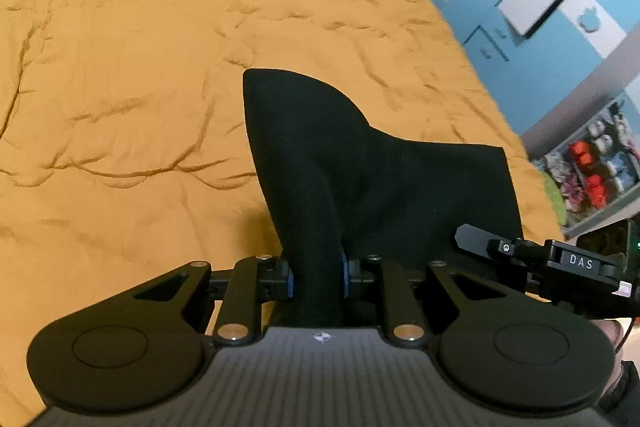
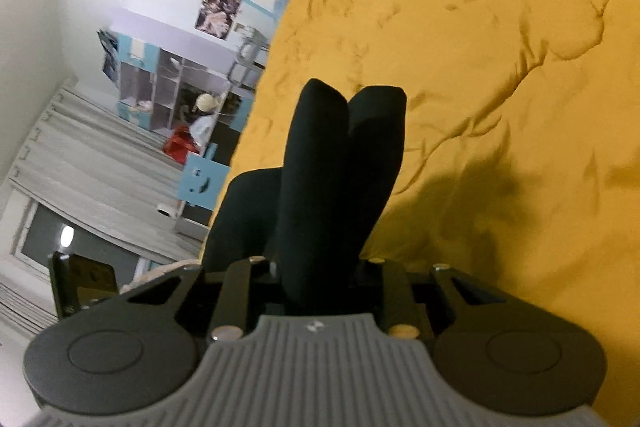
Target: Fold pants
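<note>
The black pants (image 1: 360, 179) are pinched in the jaws of both the left gripper (image 1: 316, 281) and right gripper (image 2: 320, 279), lifted near the bed's (image 1: 140, 67) edge, trailing forward from both.

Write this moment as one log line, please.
left gripper: shut on pants | right gripper: shut on pants | bedspread: underneath

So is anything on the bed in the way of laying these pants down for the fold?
Nothing visible. Both the left gripper and right gripper already clamp the black pants, and the orange bedspread ahead shows only wrinkles.
</note>
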Demonstrator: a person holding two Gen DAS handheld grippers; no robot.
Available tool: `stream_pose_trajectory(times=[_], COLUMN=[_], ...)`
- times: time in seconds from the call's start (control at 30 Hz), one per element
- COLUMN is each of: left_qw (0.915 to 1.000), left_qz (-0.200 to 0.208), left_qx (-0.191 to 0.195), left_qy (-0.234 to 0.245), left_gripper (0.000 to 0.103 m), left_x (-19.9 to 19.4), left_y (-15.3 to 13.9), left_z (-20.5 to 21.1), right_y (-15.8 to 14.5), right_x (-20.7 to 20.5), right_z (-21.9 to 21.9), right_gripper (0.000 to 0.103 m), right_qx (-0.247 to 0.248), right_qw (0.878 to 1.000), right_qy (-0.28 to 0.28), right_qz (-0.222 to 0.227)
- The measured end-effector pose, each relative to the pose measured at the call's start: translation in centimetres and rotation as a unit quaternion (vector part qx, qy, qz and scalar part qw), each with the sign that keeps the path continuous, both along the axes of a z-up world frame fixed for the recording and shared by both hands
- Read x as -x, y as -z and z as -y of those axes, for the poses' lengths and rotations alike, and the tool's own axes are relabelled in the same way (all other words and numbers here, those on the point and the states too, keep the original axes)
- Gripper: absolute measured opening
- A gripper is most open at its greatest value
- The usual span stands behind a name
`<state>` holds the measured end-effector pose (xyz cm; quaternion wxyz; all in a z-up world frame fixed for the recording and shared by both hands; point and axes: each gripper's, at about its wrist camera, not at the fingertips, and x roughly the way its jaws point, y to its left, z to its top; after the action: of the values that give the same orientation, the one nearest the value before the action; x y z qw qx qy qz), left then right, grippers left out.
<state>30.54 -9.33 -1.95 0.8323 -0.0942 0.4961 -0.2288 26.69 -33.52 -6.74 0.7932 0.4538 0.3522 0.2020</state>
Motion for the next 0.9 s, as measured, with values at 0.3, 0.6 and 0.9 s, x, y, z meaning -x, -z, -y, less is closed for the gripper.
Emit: stream_pose_trajectory(times=[0.3, 0.6, 0.9], left_qw=[0.9993, 0.9979, 0.9964], left_qz=[0.009, 0.013, 0.021], left_qx=[0.035, 0.061, 0.065], left_qy=[0.012, -0.019, -0.051], left_gripper=[0.021, 0.021, 0.021], left_x=[2.8, 3.2, 0.9], left_y=[-0.9, -1.3, -2.1], left_z=[-2.9, -9.0, -15.3], right_y=[-3.5, -5.7, -7.3], right_x=[5.2, 3.8, -1.3], right_z=[-1.9, -7.8, -14.5], right_gripper=[0.020, 0.020, 0.020], right_qx=[0.021, 0.049, 0.057], right_qw=[1.000, 0.998, 0.996], right_qy=[0.002, -0.034, -0.069], right_qz=[-0.002, 0.001, 0.008])
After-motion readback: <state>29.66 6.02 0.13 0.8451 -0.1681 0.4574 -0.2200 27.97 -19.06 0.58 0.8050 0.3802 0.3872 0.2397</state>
